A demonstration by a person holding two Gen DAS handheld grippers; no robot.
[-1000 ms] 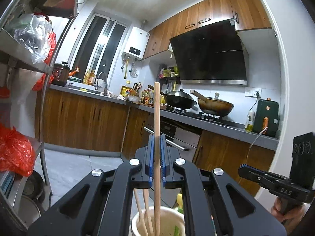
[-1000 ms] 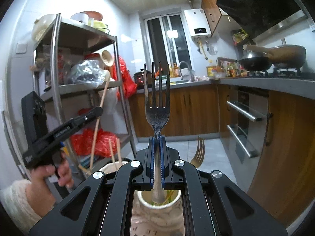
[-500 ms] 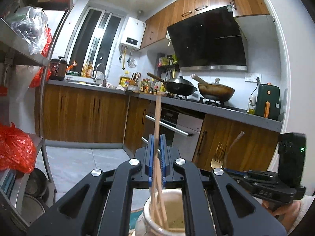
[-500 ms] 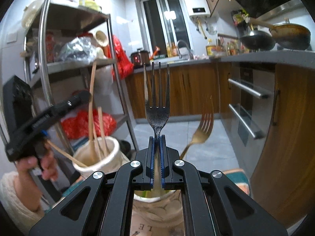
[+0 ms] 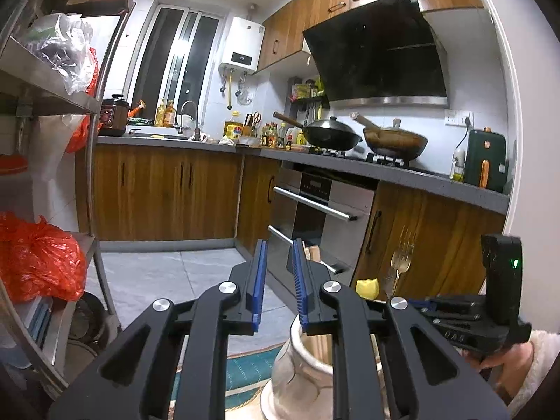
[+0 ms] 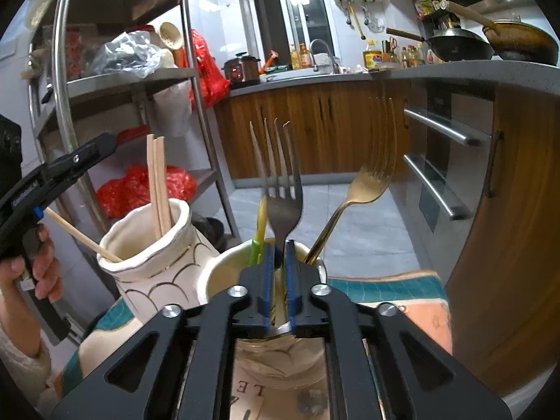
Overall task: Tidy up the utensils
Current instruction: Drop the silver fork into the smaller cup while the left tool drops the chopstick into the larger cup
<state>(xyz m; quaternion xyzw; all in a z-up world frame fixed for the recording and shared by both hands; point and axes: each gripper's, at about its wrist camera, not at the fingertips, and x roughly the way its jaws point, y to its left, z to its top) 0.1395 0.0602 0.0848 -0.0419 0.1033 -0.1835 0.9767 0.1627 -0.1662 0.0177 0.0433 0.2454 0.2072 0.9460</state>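
Both grippers (image 5: 278, 280) (image 6: 278, 280) just opened

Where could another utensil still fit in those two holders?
The cup has a gap left of the yellow-green utensil; its middle is crowded by the silver fork and gold fork. The vase is free right of the chopsticks.

Bright, cool overhead light fills the kitchen and glares off the white wall-mounted water heater (image 5: 241, 52) and the steel shelving rack (image 6: 122, 80). Both fisheye views bow straight lines and darken at the corners. The dark steel fork (image 6: 280, 189) and the gold fork (image 6: 371, 178) are smeared with blur.
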